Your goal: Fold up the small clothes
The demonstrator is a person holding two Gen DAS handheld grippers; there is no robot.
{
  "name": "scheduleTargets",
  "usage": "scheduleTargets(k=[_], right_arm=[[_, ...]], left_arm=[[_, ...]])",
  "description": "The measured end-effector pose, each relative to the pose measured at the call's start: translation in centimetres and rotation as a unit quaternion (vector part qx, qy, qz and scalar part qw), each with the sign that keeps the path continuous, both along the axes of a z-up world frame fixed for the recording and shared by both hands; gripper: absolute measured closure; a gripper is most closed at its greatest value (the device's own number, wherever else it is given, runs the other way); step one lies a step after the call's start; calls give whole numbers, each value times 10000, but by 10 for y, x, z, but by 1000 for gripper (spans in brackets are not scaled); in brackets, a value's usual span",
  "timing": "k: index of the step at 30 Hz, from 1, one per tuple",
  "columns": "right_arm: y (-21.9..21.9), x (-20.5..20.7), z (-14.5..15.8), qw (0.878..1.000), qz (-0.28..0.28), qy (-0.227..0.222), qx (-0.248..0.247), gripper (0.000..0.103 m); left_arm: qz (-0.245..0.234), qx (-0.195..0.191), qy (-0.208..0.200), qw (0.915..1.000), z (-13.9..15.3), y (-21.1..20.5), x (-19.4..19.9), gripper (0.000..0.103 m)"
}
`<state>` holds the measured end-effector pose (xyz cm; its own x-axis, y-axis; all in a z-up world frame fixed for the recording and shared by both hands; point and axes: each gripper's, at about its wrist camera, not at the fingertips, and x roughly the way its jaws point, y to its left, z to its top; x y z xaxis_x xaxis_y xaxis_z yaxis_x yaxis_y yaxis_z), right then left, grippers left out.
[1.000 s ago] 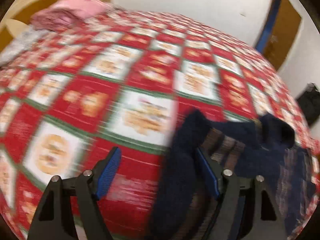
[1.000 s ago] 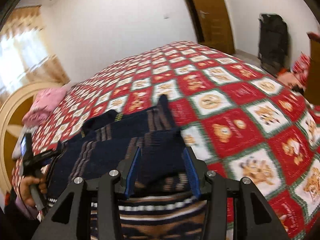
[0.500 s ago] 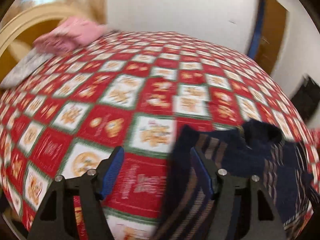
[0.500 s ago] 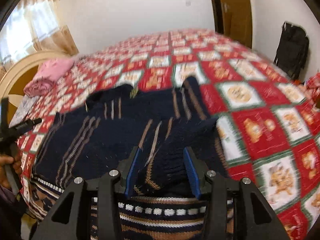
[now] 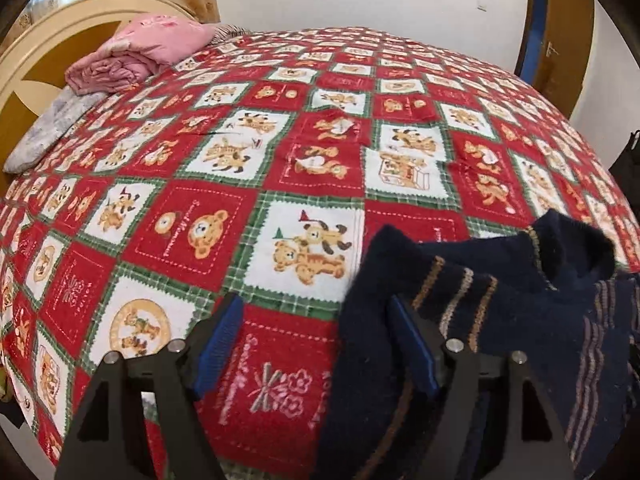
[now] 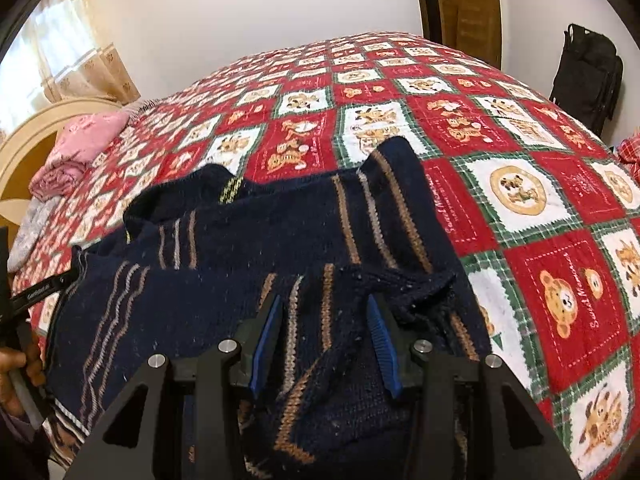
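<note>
On the near edge of the red patchwork bedspread lies the dark striped sweater, its right sleeve bunched between the half-parted fingers of the right gripper. That loose knit could slide out and undo the fold. Compared with a second ago, the left gripper gapes wide and empty beside the sweater's edge, lower now.
</note>
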<state>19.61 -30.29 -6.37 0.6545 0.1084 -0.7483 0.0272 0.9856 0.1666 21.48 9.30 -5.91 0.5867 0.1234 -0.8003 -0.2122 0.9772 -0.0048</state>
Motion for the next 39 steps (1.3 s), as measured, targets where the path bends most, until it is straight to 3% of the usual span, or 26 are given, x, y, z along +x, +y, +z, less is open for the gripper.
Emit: scheduleTargets(k=[3,8,11,13,16,19,23,24,25,26,29,30,34,37,39], right_arm=[[-16,-29,28,9976,-92,-412,552,57],[-33,-110,90,9867,-246,-1522,514,57],[-42,-158,114,9759,-299,-1975,881,57],[-50,-185,121,9622,-119,-2232,1557,57],[-61,-211,118,9309,119,-2239,2883,57],[-59,-228,116,9071,181,-2316,3510,57],[-65,-247,126,8716,367,-2357,4283,55],[-65,-253,134,8675,401,-2369,4355,46],[-66,-257,141,8695,476,-2382,4300,38],[-64,-264,152,8811,546,-2381,4050,38],[-51,-287,187,9348,572,-2204,2725,38],[-49,-298,197,9467,509,-2159,2336,38],[-54,-336,237,9793,-29,-1732,1049,38],[-56,-352,250,9917,-765,-1016,-176,38],[-51,-363,252,9854,-1130,-755,-1022,38]], left_arm=[[-302,-124,-197,9993,19,4,-21,26],[-832,-238,-599,9944,46,15,-74,16],[-927,-253,-723,9927,51,20,-101,16],[-980,-449,-760,9913,52,24,-119,16],[-993,-865,-843,9877,54,29,-138,16],[-1015,-1284,-893,9825,58,30,-154,16],[-1229,-1118,-1086,9801,75,24,-177,16],[-1263,-1057,-1155,9796,78,24,-182,16],[-1315,-991,-1245,9785,84,25,-190,16],[-1343,-968,-1294,9777,87,26,-195,16],[-1457,-936,-1338,9758,93,33,-208,16],[-1482,-912,-1329,9757,94,36,-213,16],[-1610,-666,-1237,9769,89,43,-225,15],[-1740,-343,-1047,9786,75,41,-234,15],[-1843,-278,-912,9782,64,41,-240,15]])
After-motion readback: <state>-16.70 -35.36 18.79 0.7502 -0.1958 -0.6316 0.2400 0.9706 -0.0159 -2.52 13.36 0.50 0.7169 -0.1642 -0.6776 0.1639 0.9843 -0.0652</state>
